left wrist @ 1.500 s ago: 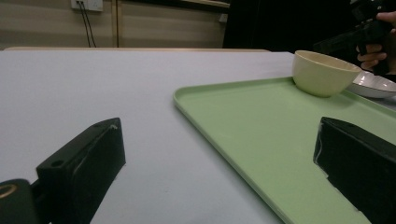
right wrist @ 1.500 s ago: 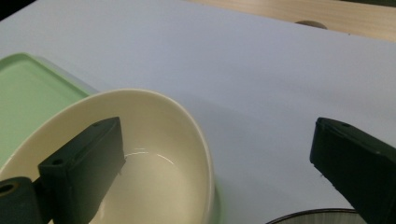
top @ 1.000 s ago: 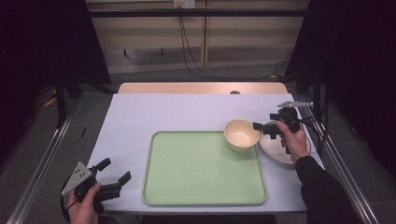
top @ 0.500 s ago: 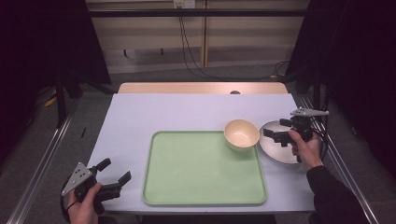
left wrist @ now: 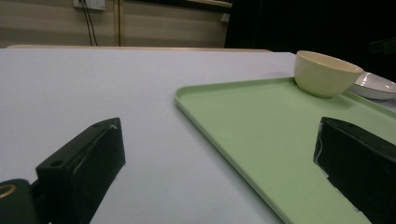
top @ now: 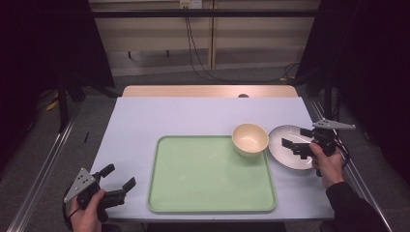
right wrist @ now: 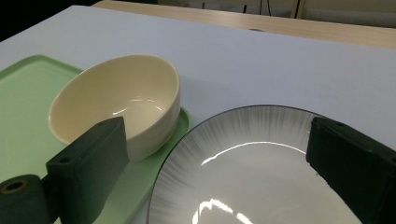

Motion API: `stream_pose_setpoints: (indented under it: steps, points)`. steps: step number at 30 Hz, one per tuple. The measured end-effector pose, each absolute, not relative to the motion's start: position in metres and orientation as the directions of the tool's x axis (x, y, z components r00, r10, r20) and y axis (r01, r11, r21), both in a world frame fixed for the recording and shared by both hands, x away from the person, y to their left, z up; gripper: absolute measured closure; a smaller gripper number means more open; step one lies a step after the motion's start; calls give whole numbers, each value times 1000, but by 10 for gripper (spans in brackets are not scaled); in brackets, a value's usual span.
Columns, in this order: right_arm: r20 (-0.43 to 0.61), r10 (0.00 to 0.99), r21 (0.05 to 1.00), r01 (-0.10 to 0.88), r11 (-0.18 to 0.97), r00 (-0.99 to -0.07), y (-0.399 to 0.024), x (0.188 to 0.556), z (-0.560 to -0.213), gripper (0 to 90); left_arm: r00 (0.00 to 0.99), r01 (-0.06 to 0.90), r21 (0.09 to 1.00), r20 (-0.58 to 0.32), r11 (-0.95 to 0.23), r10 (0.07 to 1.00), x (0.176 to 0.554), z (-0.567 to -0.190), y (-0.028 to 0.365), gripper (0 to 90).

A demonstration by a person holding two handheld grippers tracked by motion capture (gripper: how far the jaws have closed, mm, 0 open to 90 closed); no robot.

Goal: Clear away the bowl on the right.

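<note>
A cream bowl (top: pixel 250 139) (right wrist: pixel 116 100) (left wrist: pixel 327 72) stands on the far right corner of a green tray (top: pixel 212 174) (left wrist: pixel 280 140) (right wrist: pixel 23 112). Just right of the tray lies a grey-rimmed plate (top: pixel 290 153) (right wrist: pixel 252 172) (left wrist: pixel 376 86). My right gripper (top: pixel 296 140) (right wrist: pixel 215 144) hovers open over the plate, with nothing between its jaws and a small gap to the bowl. At the table's near left corner my left gripper (top: pixel 119 176) (left wrist: pixel 222 140) is open and holds nothing; it points across the table at the tray.
The white tabletop (top: pixel 193 116) spreads bare behind and left of the tray. A wooden strip (top: pixel 208 91) marks its far edge. Metal rails (top: pixel 43 169) run along both sides, and cables hang at the back wall.
My right gripper has drawn back to the right, away from the bowl and over the plate. The bowl stays on the tray corner. The left gripper has not moved.
</note>
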State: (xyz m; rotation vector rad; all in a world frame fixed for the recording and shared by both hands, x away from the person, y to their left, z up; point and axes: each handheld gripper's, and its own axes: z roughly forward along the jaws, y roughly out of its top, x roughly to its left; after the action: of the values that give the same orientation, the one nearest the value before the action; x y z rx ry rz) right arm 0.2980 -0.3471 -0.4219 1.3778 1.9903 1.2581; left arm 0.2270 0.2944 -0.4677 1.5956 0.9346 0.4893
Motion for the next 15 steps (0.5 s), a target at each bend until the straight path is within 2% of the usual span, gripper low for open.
stream_pose_setpoints:
  steps: [15]
  points:
    - [159, 895, 859, 505, 83, -417, -358, 264, -422, 54, 588, 309, 951, -181, -11, 789, 227, -468, 294, 20]
